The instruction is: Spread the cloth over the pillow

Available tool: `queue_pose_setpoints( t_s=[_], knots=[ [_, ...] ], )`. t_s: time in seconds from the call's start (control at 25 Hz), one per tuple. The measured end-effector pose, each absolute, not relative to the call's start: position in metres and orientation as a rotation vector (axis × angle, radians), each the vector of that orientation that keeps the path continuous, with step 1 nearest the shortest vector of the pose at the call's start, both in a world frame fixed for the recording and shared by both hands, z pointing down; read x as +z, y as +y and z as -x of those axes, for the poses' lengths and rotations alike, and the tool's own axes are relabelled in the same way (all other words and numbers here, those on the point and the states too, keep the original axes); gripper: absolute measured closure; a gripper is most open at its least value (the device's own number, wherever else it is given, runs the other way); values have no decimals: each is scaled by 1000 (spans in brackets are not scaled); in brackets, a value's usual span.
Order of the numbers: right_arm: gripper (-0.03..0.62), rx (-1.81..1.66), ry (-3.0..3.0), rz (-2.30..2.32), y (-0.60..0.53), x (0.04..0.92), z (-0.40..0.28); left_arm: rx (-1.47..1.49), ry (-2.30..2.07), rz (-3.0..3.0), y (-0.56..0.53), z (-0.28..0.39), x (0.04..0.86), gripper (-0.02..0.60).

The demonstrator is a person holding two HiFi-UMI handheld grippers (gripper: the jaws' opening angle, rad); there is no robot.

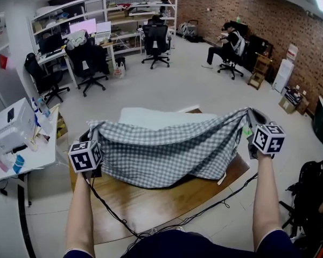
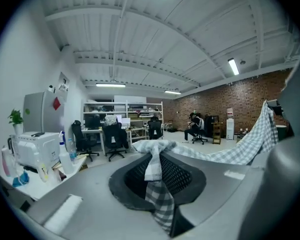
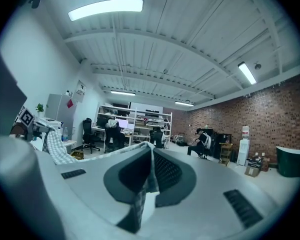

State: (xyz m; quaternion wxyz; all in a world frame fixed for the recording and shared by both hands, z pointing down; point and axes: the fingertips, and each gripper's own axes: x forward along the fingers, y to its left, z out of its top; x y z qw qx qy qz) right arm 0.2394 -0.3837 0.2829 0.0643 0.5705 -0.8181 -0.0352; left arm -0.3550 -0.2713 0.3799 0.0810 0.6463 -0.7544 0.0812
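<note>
The left hand-held gripper (image 2: 157, 171) and right hand-held gripper (image 3: 146, 179) clench corners of the limp, light-looking cloth (image 1: 167, 150), probably the best hold.

The raised cloth (image 1: 167, 149) hides most of the pillow (image 1: 151, 117); only a pale strip shows above the cloth's sagging top edge. The middle of the worktop (image 1: 145, 203) lies hidden behind the cloth, and whether the cloth's lower hem touches it cannot be told. Each pinched corner of the cloth vanishes down between the closed jaws of the left tongs (image 2: 156, 156) and the right tongs (image 3: 151, 156). In the head view those tips are lost behind the marker cubes (image 1: 85, 156) and the cloth's bunched corners. Far beyond the cloth, a seated person (image 1: 226, 47) is too small to make out. Nearer than the cloth, both forearms (image 1: 79, 214) are cut off by the bottom edge.
</note>
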Motion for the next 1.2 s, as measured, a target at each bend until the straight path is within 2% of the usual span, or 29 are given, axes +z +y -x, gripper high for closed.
queue_pose_setpoints(
  t_s=[0.32,0.88,1.2],
  knots=[
    [588,-165,-2455,-1799,-387,242,-262,250,-2246,-1952,-298,380,326,528],
    [588,-293,-2470,-1850,-394,166,-277,89,-2191,-2014,-342,389,217,528],
    [588,-304,-2449,-1861,-406,156,-270,100,-2194,-2012,-368,398,199,528]
  ],
)
